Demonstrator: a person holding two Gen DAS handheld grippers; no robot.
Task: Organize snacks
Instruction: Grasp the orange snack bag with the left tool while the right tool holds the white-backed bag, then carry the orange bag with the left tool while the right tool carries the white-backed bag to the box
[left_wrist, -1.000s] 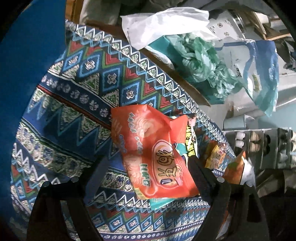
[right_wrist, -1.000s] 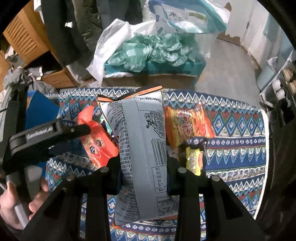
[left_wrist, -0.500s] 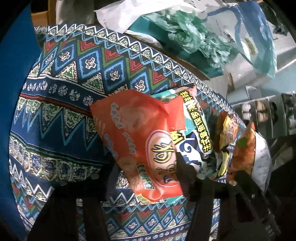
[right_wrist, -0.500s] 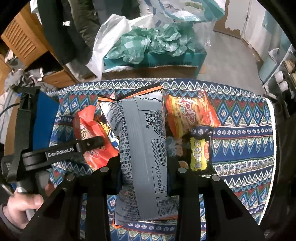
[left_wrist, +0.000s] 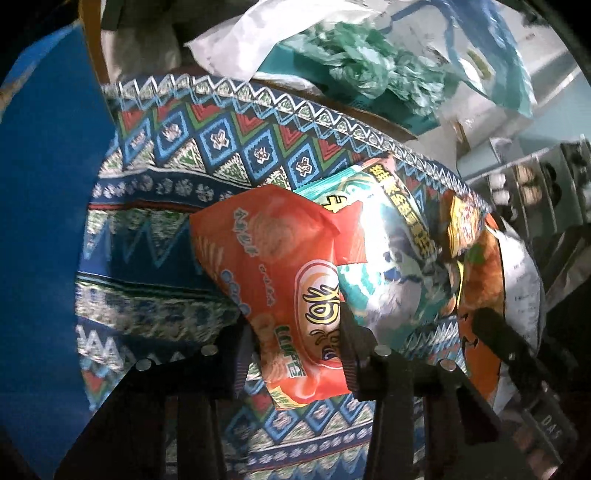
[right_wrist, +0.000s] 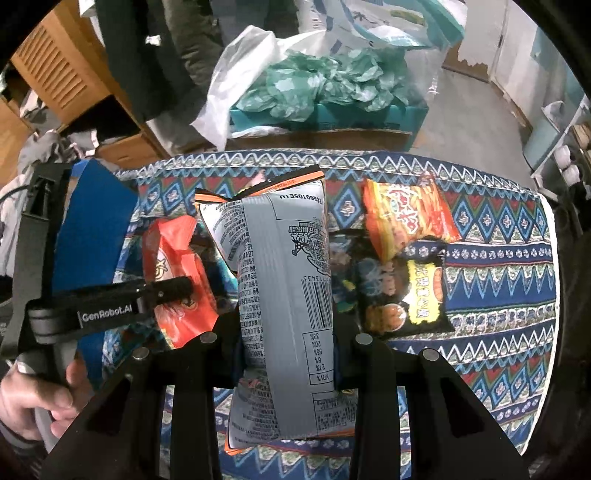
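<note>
Two grippers over patterned cloth (right_wrist: 498, 258). Left gripper (left_wrist: 295, 347) jaws closing on red snack bag (left_wrist: 266, 266), pads pressing its sides; teal bag (left_wrist: 388, 258) just beside. Right gripper (right_wrist: 284, 343) clamped tight on grey snack bag (right_wrist: 280, 280), barcode side up. Orange bag (right_wrist: 406, 218) and black bag (right_wrist: 406, 295) lie on cloth, touching each other.

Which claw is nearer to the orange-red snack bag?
Left. The left claw is closing around the orange-red snack bag; the right claw grips the grey snack bag beside it.
</note>
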